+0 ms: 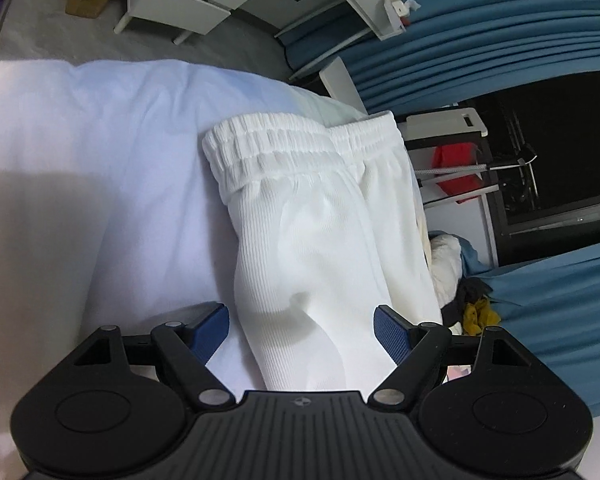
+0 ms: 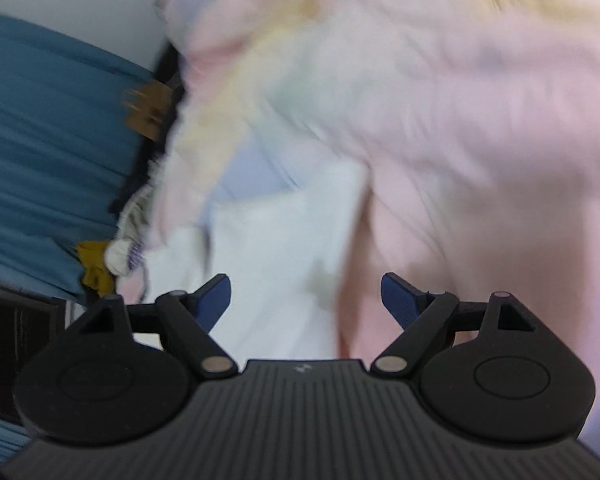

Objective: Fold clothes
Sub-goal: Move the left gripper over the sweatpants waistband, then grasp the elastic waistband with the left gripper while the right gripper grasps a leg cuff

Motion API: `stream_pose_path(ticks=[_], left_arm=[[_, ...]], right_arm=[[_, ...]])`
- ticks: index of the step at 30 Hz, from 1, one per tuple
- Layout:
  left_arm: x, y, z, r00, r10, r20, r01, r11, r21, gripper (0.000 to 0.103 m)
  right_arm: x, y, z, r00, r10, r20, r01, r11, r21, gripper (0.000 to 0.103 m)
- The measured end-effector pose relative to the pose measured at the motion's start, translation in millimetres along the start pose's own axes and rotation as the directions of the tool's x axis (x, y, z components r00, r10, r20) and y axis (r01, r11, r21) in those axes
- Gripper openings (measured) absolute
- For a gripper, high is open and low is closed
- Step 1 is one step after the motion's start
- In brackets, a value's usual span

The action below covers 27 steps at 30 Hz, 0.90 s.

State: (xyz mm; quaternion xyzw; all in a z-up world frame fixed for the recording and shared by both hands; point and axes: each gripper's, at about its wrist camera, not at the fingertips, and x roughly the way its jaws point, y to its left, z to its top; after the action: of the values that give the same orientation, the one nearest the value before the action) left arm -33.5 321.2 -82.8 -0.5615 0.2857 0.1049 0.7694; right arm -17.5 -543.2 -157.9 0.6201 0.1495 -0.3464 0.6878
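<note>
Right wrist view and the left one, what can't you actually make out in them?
- Right wrist view: motion blur smears the pale pink fluffy garment; its type is unclear.
- Left wrist view: the white ribbed elastic-waist trousers run under the left hand-held gripper, hiding the leg ends.
- Left wrist view: the dark and mustard clothes pile is too small to identify.

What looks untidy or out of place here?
The white pants lie folded on the pale sheet. Beyond the bed's edge, a mustard cloth and other clothes sit in a crumpled heap.
</note>
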Motion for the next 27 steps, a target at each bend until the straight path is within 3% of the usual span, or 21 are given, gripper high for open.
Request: stream_pose_path(ticks=[3, 7, 12, 14, 16, 23, 27], left_arm=[[2.3, 1.6, -3.3, 1.000, -0.001, -0.003, 0.001, 1.000, -0.007, 0.081], [8.5, 3.3, -14.7, 1.000, -0.002, -0.022, 0.002, 1.000, 0.005, 0.081], [11.3, -3.1, -17.9, 1.000, 0.006, -0.024, -0.006, 1.000, 0.027, 0.081], [11.2, -4.8, -19.9, 1.000, 0.010, -0.025, -0.010, 1.000, 0.030, 0.081], [10.3, -5.3, -21.3, 1.000, 0.011, -0.023, -0.010, 1.000, 0.029, 0.081], [32.9, -20.4, -6.7, 1.000, 0.015, -0.009, -0.014, 1.000, 0.012, 0.080], [56.6, -29.8, 6.6, 1.000, 0.011, -0.017, -0.011, 1.000, 0.016, 0.074]], right_arm=[[31.2, -5.8, -4.8, 0.996, -0.022, -0.084, 0.028, 0.997, 0.072, 0.083], [48.8, 9.7, -12.0, 0.999, -0.030, -0.043, 0.030, 1.000, -0.002, 0.074], [60.5, 30.4, -12.5, 1.000, -0.007, -0.013, 0.006, 0.997, -0.074, 0.045], [59.0, 41.7, -12.9, 1.000, -0.001, 0.010, 0.002, 0.991, -0.130, 0.021], [52.7, 51.6, -13.1, 0.999, 0.023, 0.035, -0.016, 0.983, -0.184, 0.010], [19.9, 78.0, -10.4, 0.974, 0.198, 0.108, -0.157, 0.941, -0.301, 0.006], [20.3, 82.6, -8.4, 0.976, 0.190, 0.103, -0.147, 0.934, -0.326, 0.006]])
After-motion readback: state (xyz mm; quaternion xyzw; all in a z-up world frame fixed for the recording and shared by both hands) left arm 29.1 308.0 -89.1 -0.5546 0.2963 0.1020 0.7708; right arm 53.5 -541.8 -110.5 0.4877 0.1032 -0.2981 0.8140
